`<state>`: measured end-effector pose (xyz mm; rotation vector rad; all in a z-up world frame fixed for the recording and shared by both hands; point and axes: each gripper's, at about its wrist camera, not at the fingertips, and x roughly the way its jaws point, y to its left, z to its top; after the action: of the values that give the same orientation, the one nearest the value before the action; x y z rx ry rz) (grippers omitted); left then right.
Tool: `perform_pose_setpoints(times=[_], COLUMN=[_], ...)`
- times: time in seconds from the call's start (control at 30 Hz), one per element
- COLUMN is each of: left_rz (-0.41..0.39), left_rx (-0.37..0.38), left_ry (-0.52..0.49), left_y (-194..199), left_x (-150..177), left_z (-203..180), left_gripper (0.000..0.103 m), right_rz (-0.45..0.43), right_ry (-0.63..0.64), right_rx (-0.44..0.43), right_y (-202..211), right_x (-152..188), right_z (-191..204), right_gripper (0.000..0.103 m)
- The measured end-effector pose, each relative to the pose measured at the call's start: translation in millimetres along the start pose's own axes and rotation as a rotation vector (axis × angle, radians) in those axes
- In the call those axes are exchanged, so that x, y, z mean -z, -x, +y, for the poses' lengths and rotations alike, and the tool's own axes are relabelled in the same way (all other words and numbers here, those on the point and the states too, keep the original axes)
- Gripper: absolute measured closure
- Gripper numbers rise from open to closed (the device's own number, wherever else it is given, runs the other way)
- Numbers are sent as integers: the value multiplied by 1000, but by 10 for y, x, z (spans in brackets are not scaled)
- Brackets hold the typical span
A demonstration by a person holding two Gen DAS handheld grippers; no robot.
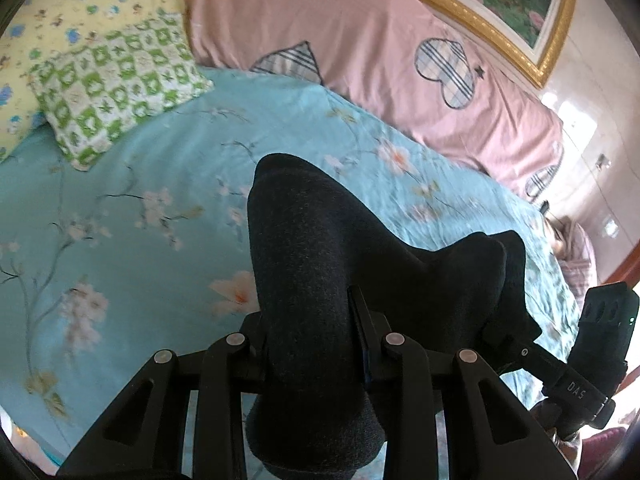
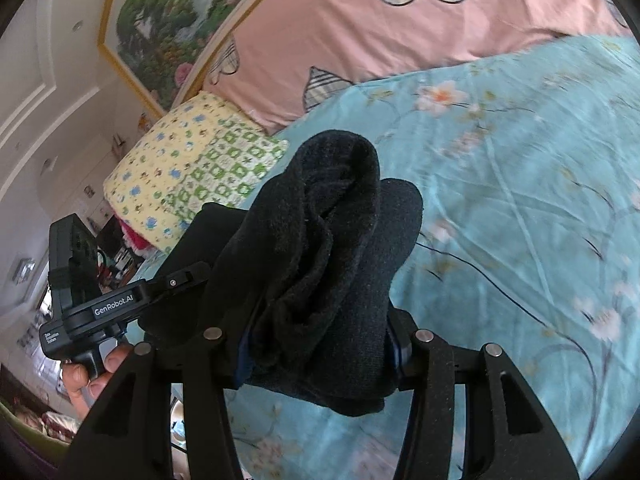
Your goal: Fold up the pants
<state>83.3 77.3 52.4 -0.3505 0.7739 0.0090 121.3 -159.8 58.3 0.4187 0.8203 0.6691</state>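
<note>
**Two grippers clamp one bunch of dark pants above the bed**

Left wrist view: the left gripper (image 1: 316, 344) has its jaws drawn in tight on a thick fold of the dark pants (image 1: 304, 248), a charcoal, fuzzy knit that bulges in a rounded hump ahead of the jaws and hangs in a blunt lobe below them. The cloth is lifted off the turquoise bedsheet (image 1: 132, 216), a smooth cotton printed with pale pink blossoms and thin dark branches. At the right edge the right gripper (image 1: 500, 330) meets the same bunch of cloth; its black plastic body shows lettering. A green-and-white checked pillow (image 1: 116, 88) leans on a yellow floral pillow (image 1: 60, 12), and a pink quilt (image 1: 360, 60) with plaid appliqué patches lies along the far side under a gilt-framed painting (image 1: 500, 4).

Right wrist view: the right gripper (image 2: 320, 344) has its jaws closed on the pants (image 2: 320, 240), which crumple here into soft, rolled folds with an open tube-like end on top. Behind the cloth at the left, the left gripper (image 2: 176, 276) reaches into the bunch; how its jaws stand cannot be told in this view, and fingers (image 2: 80, 376) wrap its handle. The bedsheet (image 2: 520, 200) is creased, with the pillows and quilt beyond.
</note>
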Motion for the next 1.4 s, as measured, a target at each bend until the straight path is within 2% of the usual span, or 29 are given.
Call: perform_pose_setpoints(times=[0.37,0.57,1.1,1.4], left_rz=[-38,-50,-82,-89], left_rx=[-65,-92,-173,-193], left_ry=[63,60,75,83], left_y=[77,68,-237,-405], left_x=[-147,-218,-574,-749], left_z=[338,411,653,731], left_gripper=[72,72,72,72], right_rz=[40,54,73,86], right_ry=[77,95,130,145], right_rx=[-58,-73,-105,-121], right_y=[-414,-575,-1183,-1442], right_x=[-224,-311,-637,-808], right_z=[258,325,337,300], right_gripper=[51,51,51,51])
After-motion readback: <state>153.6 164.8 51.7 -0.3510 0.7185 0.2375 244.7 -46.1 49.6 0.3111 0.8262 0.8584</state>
